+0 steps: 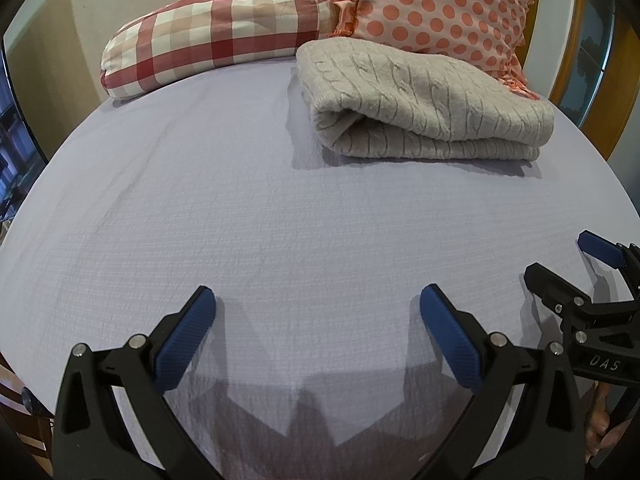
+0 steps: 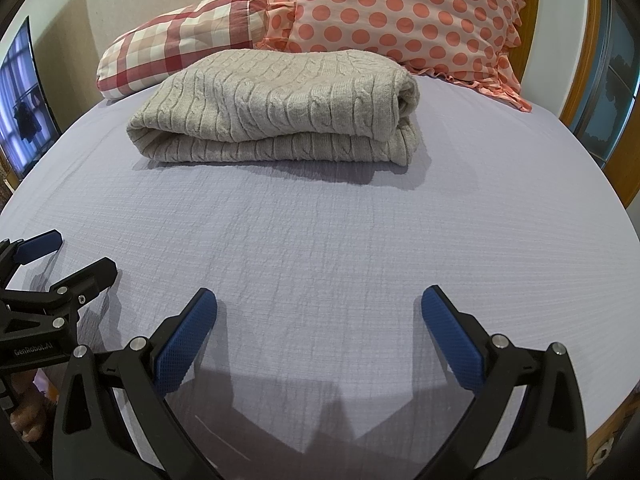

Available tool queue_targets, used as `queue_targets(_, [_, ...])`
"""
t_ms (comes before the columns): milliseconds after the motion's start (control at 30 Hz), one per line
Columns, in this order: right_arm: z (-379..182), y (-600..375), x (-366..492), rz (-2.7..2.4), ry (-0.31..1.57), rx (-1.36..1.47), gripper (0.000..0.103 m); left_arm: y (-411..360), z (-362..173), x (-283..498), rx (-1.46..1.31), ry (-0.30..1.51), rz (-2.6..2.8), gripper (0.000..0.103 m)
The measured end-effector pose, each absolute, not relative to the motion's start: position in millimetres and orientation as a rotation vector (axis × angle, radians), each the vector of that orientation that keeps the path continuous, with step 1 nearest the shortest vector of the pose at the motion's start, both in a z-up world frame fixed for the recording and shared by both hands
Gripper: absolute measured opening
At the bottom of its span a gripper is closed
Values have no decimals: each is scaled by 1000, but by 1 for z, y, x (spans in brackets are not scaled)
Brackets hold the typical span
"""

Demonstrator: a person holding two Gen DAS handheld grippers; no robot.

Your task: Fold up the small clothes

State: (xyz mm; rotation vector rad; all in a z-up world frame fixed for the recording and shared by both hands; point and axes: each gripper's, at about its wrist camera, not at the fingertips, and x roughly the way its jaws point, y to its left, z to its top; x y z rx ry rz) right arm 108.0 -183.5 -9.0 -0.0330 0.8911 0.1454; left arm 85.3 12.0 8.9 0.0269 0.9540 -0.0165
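Observation:
A beige cable-knit sweater (image 1: 424, 100) lies folded in a thick bundle on the lavender bed sheet (image 1: 248, 208), near the pillows; it also shows in the right wrist view (image 2: 280, 108). My left gripper (image 1: 318, 308) is open and empty, low over the sheet, well short of the sweater. My right gripper (image 2: 320, 308) is open and empty too, beside the left one. The right gripper shows at the right edge of the left wrist view (image 1: 564, 258). The left gripper shows at the left edge of the right wrist view (image 2: 82, 252).
A red checked pillow (image 1: 212, 32) and an orange polka-dot pillow (image 1: 436, 4) lean at the head of the bed behind the sweater. A wooden bed frame (image 2: 624, 176) runs along the right side. A dark screen (image 2: 24, 96) stands at the left.

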Motion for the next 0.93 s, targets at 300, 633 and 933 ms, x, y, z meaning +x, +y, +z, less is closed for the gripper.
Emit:
queue_targets(300, [-9,-183,108,145,892,-33,102,14,9,86,29,944,-20,101])
queue_targets(633, [-9,-183,108,145,892,-33,102,12,10,84,32,945,-17,101])
queue_targets(933, [-9,-182,108,141,891,-32,102,14,10,86,34,952,-22,101])
